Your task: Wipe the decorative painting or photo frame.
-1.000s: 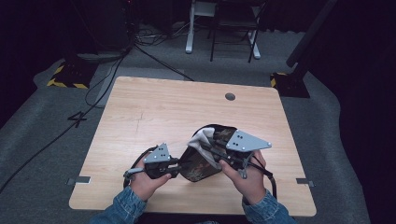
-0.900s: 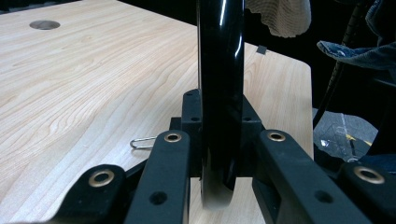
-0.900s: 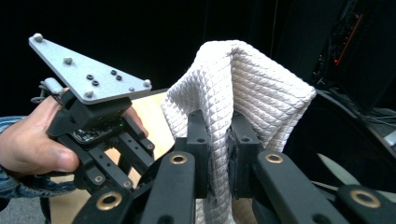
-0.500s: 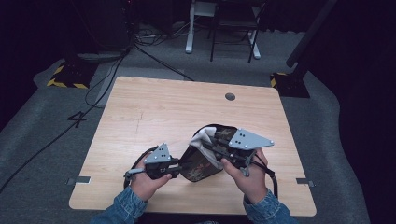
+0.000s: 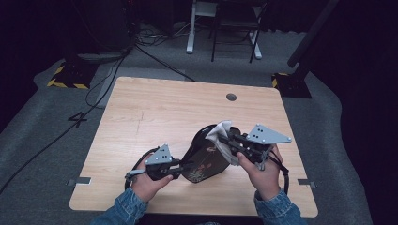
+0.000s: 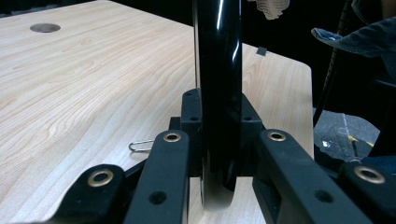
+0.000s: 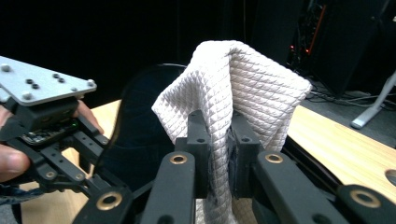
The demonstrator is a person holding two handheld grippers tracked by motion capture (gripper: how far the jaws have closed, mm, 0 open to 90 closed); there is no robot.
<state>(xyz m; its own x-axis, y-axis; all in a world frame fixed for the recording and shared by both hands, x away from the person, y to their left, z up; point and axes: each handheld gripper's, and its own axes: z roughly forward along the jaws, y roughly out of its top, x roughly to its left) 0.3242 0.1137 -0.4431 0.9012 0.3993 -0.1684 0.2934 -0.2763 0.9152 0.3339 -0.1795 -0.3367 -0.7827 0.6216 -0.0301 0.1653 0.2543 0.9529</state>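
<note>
A black dish (image 5: 202,161) with a flower pattern stands on edge, tilted, near the table's front. My left gripper (image 5: 187,167) is shut on its lower rim; in the left gripper view the glossy rim (image 6: 218,70) rises straight between the jaws of that gripper (image 6: 218,140). My right gripper (image 5: 227,141) is shut on a white quilted cloth (image 5: 220,132) at the dish's upper right edge. In the right gripper view the cloth (image 7: 247,79) bunches up over the jaws of that gripper (image 7: 217,144), with the dark dish (image 7: 135,130) behind it to the left.
The light wooden table (image 5: 155,108) has a round cable hole (image 5: 231,97) at the back. A small wire clip (image 6: 140,145) lies on the wood beside the left jaws. Cables and chair legs stand on the grey floor beyond the table.
My right gripper has carried the cloth a little to the right along the dish's upper edge. The left gripper and the dish have stayed in place.
</note>
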